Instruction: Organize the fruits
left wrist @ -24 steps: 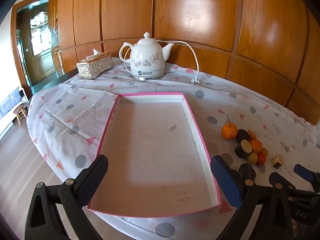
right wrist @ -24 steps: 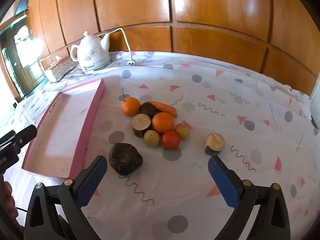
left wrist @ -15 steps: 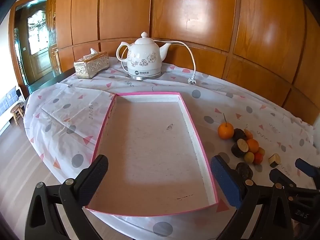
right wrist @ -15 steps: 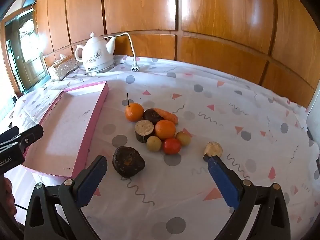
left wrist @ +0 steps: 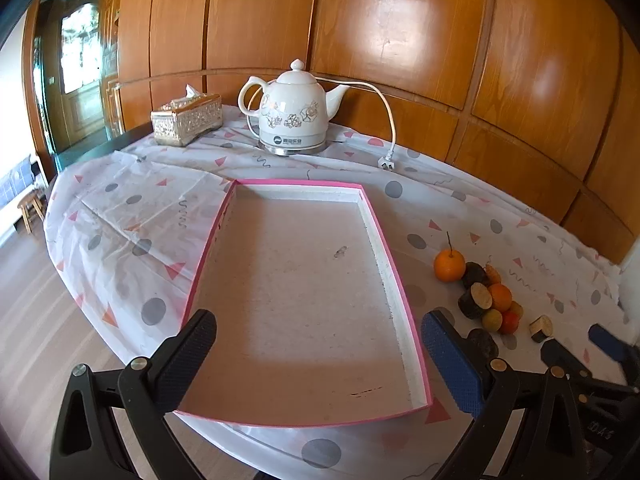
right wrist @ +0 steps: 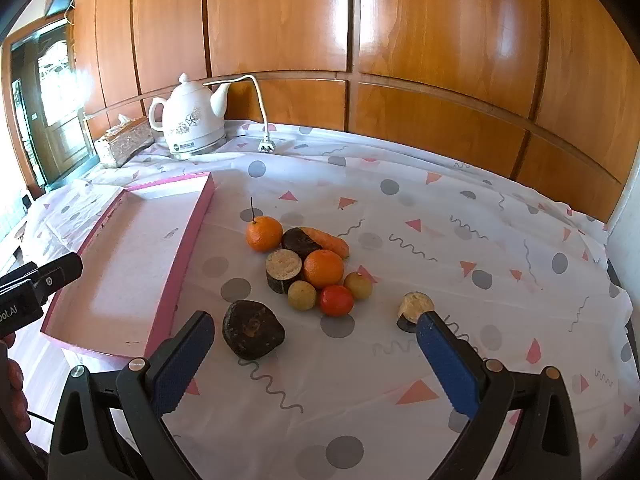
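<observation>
A shallow pink-rimmed tray (left wrist: 404,304) (right wrist: 192,236) lies empty on the patterned tablecloth. My left gripper (left wrist: 316,344) hovers open over its near end, nothing between the fingers. Right of the tray sits a cluster of produce: a stemmed orange (right wrist: 264,233) (left wrist: 449,265), a second orange (right wrist: 323,268), a carrot (right wrist: 328,240), a red tomato (right wrist: 336,300), two yellowish round fruits (right wrist: 302,295), and dark cut pieces (right wrist: 283,270). A dark lump (right wrist: 253,329) lies nearest my open right gripper (right wrist: 312,340). A small cut piece (right wrist: 414,306) sits beside the right fingertip.
A white floral kettle (left wrist: 290,114) (right wrist: 190,122) with cord and plug (left wrist: 387,165) stands at the back, next to an ornate tissue box (left wrist: 186,118). Wooden wall panels rise behind the table. The table edge and floor drop off at left. My left gripper (right wrist: 44,280) shows at the right wrist view's left edge.
Both grippers have drawn back and tilted up a little, so the tray and fruit sit lower and smaller in view. Nothing was picked up; jaws stay wide.
</observation>
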Tool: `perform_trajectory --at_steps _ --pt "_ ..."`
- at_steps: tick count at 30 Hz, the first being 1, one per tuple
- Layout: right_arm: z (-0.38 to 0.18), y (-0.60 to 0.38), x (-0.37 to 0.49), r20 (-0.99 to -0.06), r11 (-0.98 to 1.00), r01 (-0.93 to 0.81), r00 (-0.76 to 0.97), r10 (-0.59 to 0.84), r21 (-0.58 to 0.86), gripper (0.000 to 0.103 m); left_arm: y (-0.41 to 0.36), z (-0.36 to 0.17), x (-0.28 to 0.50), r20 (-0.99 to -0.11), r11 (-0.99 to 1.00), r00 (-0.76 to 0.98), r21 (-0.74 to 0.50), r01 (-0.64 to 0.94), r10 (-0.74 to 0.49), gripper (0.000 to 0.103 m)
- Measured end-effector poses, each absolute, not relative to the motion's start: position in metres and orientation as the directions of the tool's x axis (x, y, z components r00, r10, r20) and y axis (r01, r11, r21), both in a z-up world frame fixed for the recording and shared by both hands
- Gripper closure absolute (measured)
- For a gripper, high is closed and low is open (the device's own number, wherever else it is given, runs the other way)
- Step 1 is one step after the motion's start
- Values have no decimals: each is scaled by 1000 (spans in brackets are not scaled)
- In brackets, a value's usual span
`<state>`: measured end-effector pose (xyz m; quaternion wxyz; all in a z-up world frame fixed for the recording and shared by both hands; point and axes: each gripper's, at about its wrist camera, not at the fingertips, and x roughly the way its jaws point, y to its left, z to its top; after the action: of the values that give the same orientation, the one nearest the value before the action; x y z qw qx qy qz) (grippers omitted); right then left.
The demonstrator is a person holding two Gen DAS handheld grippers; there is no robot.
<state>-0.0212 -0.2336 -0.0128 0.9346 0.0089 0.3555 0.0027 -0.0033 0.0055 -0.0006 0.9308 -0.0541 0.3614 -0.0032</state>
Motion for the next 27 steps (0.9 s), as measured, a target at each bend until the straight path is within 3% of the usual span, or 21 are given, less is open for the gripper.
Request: perform_trajectory --at_steps 6,27 --pt "-9 -231 -24 -657 1000 -2 754 8 9 0 -2 6 -10 -639 999 769 -50 -14 -21 0" --pt "-7 -238 -26 -644 1000 7 765 5 16 0 -8 6 -12 -642 998 765 -60 14 -49 0"
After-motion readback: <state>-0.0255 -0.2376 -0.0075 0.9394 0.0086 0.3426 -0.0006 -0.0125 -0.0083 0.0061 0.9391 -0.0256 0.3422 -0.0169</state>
